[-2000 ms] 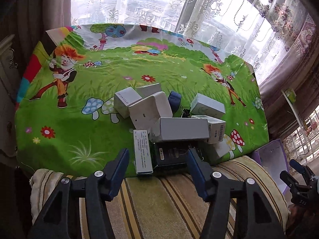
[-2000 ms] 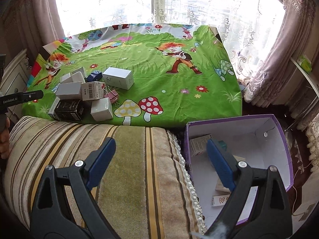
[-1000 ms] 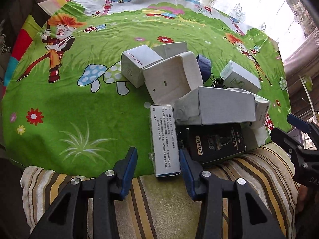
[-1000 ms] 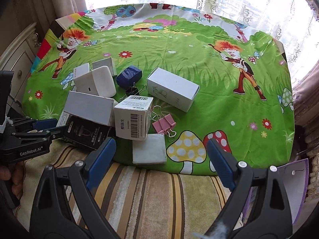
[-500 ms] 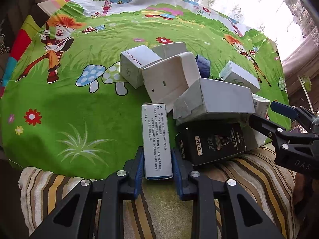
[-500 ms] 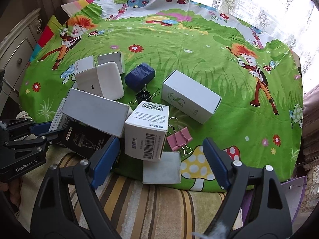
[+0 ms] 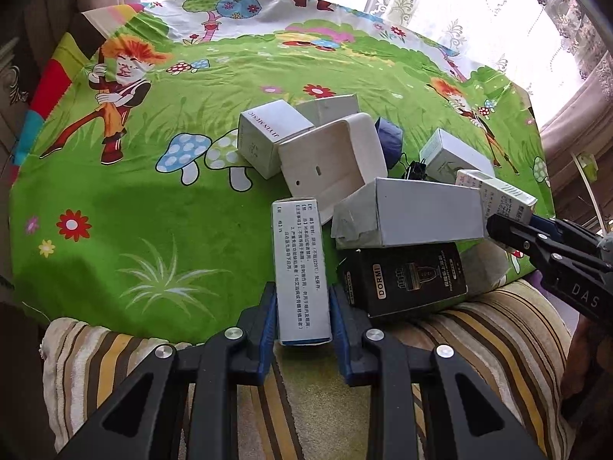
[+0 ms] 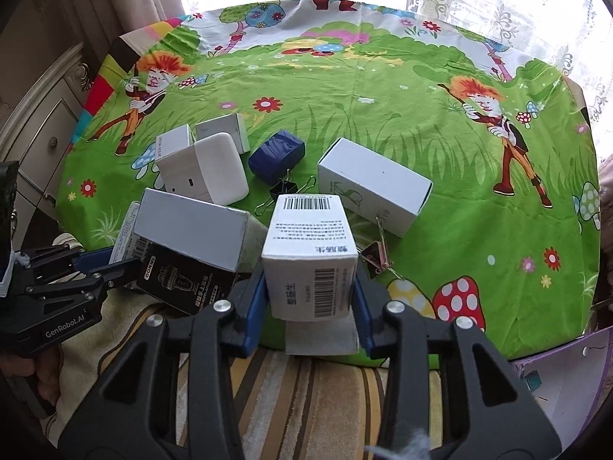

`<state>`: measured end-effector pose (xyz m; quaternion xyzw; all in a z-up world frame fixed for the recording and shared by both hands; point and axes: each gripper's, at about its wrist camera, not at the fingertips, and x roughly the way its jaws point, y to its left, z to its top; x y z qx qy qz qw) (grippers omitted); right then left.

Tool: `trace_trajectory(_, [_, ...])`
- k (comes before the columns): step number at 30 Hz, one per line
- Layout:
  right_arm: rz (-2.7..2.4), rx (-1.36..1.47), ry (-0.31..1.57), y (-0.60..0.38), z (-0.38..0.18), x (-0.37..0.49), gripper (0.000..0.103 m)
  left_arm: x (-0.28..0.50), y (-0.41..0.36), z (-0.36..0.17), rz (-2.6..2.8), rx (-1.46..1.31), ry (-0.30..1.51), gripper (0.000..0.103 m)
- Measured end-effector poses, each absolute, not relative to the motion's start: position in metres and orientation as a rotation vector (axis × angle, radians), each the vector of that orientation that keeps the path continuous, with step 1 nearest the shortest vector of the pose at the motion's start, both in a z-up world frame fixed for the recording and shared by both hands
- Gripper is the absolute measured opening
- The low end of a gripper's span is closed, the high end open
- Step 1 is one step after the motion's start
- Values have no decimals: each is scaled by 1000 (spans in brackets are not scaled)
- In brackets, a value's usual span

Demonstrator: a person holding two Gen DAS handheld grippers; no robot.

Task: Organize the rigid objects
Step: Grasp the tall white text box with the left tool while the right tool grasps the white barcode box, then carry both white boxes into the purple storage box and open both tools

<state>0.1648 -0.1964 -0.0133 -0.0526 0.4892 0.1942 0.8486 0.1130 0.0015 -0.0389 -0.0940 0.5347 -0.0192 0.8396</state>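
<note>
at the near edge of the green cartoon cloth, where it meets the striped cushion, my left gripper is clamped tight on the long white box with printed text; both blue pads press its narrow sides and the box points away from me toward the pile. just right of it lies the black dormi box, with a long grey-white box resting slanted across its far edge. farther back i see a white rounded box, a white cube box to its left, and a dark blue box to its right.

my right gripper has just been closing, and its pads now sit against both sides of the barcode box, which stands tilted toward me over a flat white pad at the cloth's edge. right of that box a pink binder clip lies on the cloth, a black binder clip sits just beyond it, and a white oblong box lies farther right. at the near right corner i can see part of the purple-rimmed bin.
</note>
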Motion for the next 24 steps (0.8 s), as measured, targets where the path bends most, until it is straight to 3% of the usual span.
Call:
trace_trajectory(14, [309,-80,858,-236,27,98,44,79,3,6,10,-235,962,27])
trace_trajectory(24, [244,-104,755,-261,50,49,44,56,-46,30,-114,-227,921,27])
